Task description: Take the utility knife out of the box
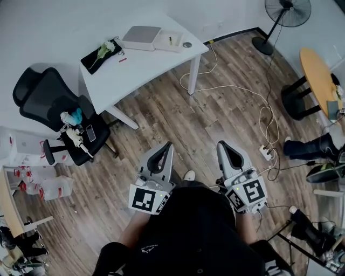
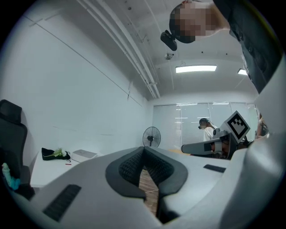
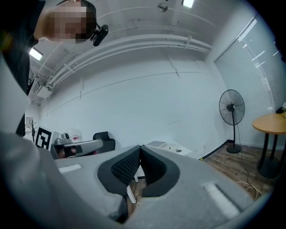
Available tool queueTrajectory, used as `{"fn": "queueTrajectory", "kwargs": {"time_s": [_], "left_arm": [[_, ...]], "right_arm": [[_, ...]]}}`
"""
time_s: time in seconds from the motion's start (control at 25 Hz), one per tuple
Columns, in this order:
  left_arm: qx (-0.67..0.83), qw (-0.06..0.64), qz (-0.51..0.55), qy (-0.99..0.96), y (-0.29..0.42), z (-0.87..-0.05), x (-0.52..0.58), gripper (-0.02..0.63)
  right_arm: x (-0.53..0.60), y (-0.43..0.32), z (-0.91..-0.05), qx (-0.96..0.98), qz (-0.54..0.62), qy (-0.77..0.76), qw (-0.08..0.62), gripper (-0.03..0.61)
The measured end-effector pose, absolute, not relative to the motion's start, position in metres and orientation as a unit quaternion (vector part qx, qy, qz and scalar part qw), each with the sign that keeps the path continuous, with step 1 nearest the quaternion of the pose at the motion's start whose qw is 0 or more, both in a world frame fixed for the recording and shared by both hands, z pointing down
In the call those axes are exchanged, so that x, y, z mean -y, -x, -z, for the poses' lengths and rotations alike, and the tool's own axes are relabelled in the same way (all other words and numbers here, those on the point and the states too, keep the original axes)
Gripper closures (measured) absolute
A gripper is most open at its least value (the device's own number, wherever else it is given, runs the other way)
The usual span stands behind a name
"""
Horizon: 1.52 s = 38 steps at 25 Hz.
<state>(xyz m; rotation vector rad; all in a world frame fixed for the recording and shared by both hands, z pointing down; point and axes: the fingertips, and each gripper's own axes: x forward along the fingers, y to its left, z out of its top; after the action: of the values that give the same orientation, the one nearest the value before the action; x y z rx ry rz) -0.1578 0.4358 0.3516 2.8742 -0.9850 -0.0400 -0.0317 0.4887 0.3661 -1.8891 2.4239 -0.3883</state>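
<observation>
A flat grey box (image 1: 141, 38) lies on the white table (image 1: 135, 70) across the room, with an open white tray (image 1: 170, 41) beside it. Something small lies in the tray, too small to make out; I see no utility knife clearly. Both grippers are held low over the wooden floor, well short of the table. My left gripper (image 1: 168, 145) has its pads together with nothing between them. My right gripper (image 1: 221, 145) is likewise shut and empty. The left gripper view shows the box (image 2: 84, 154) far off to the left; the right gripper view has the box (image 3: 157, 145) just past the jaw tips.
A black bag with a flower (image 1: 101, 53) lies on the table's left end. A black office chair (image 1: 54, 108) with clutter stands left of the table. Cables and a power strip (image 1: 267, 152) lie on the floor at right. A fan (image 1: 285, 16) and a round wooden table (image 1: 318, 70) stand far right.
</observation>
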Motion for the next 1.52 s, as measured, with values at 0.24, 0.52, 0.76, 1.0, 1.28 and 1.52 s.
{"fn": "queueTrajectory", "kwargs": {"time_s": [0.24, 0.52, 0.76, 1.0, 1.28, 1.52], "left_arm": [[0.326, 0.056, 0.007, -0.944, 0.144, -0.36, -0.43, 0.609], [0.332, 0.071, -0.004, -0.941, 0.136, -0.378, -0.39, 0.608], [0.327, 0.07, 0.003, -0.942, 0.115, -0.375, -0.326, 0.609], [0.313, 0.084, 0.038, -0.945, 0.09, -0.36, -0.263, 0.609], [0.275, 0.08, 0.019, -0.958, 0.074, -0.364, -0.204, 0.609], [0.269, 0.074, 0.043, -0.959, 0.071, -0.357, -0.163, 0.608]], "right_arm": [[-0.481, 0.018, -0.375, -0.779, 0.134, 0.612, 0.019, 0.575], [-0.446, 0.012, -0.396, -0.782, 0.155, 0.603, 0.003, 0.575], [-0.383, 0.001, -0.394, -0.783, 0.161, 0.601, 0.004, 0.575], [-0.325, -0.015, -0.39, -0.783, 0.154, 0.603, -0.011, 0.575], [-0.272, -0.034, -0.391, -0.754, 0.17, 0.634, -0.001, 0.575], [-0.234, -0.028, -0.389, -0.759, 0.158, 0.632, -0.003, 0.575]]}}
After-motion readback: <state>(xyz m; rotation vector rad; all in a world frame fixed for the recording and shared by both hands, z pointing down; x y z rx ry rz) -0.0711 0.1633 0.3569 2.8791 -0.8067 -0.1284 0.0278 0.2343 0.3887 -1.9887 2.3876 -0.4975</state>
